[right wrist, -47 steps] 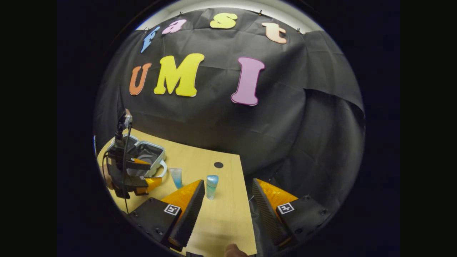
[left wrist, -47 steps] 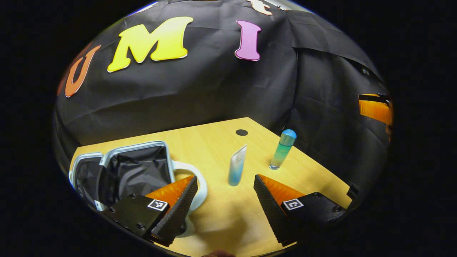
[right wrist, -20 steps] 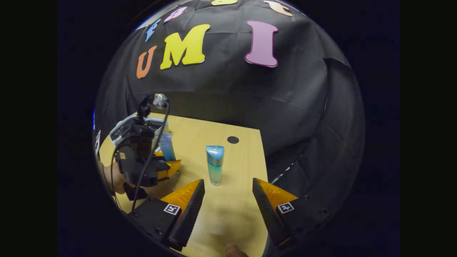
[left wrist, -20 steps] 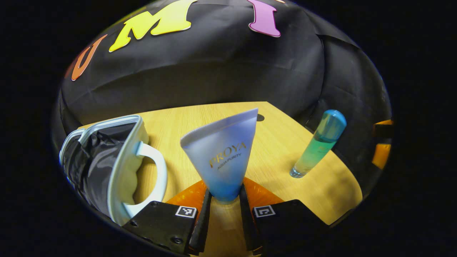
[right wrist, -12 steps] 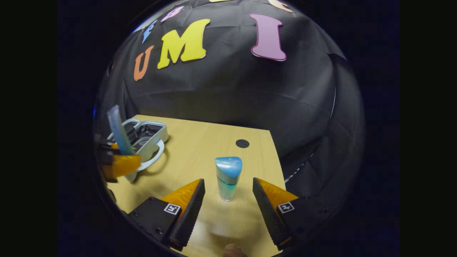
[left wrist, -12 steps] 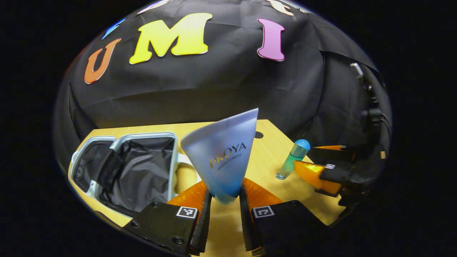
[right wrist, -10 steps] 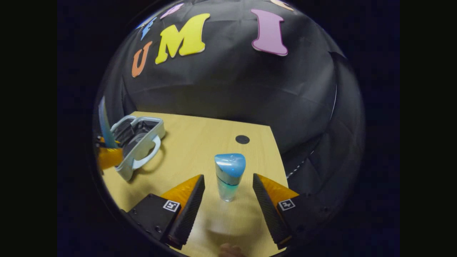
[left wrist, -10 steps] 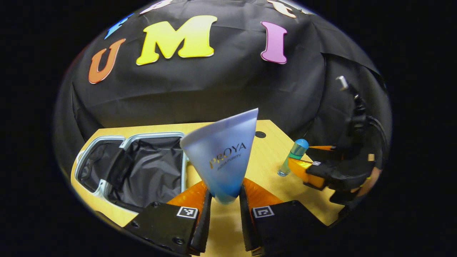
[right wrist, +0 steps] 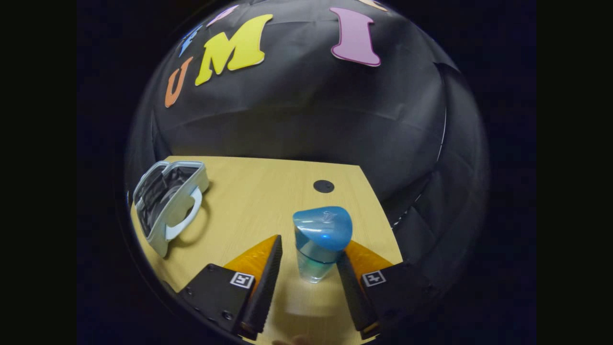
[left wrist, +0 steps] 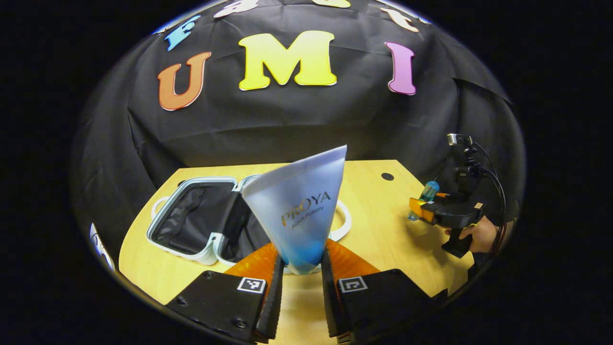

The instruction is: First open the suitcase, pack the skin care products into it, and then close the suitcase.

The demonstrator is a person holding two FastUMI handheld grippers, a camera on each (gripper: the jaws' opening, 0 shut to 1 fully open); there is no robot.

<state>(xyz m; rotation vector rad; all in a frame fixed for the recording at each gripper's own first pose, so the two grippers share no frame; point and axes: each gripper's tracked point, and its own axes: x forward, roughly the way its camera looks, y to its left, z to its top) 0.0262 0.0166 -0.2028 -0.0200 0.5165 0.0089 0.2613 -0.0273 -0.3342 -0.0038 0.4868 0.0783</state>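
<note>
two products are in play, and each has its own way of going wrong. the left gripper [left wrist: 299, 292] is clamped on the narrow lower end of the tube [left wrist: 299, 206], which stands up wide and top-heavy in the left gripper view, held above the near edge of the open suitcase [left wrist: 191, 225]. with such a low pinch, the tube could swing or slip as it is tipped toward the suitcase, and might land on the rim or on the table [left wrist: 383, 239] beside the suitcase rather than in the black lining.

well to the right of the suitcase, the right gripper [right wrist: 306, 282] sits with its fingers narrowed around the base of the upright bottle [right wrist: 318, 244]. one finger looks to be touching the glass; the other stands just apart, so the hold is not yet made. a one-sided push could topple the tall bottle, and it stands nearer the table's far right edge than the suitcase, so a roll could carry it off.
</note>
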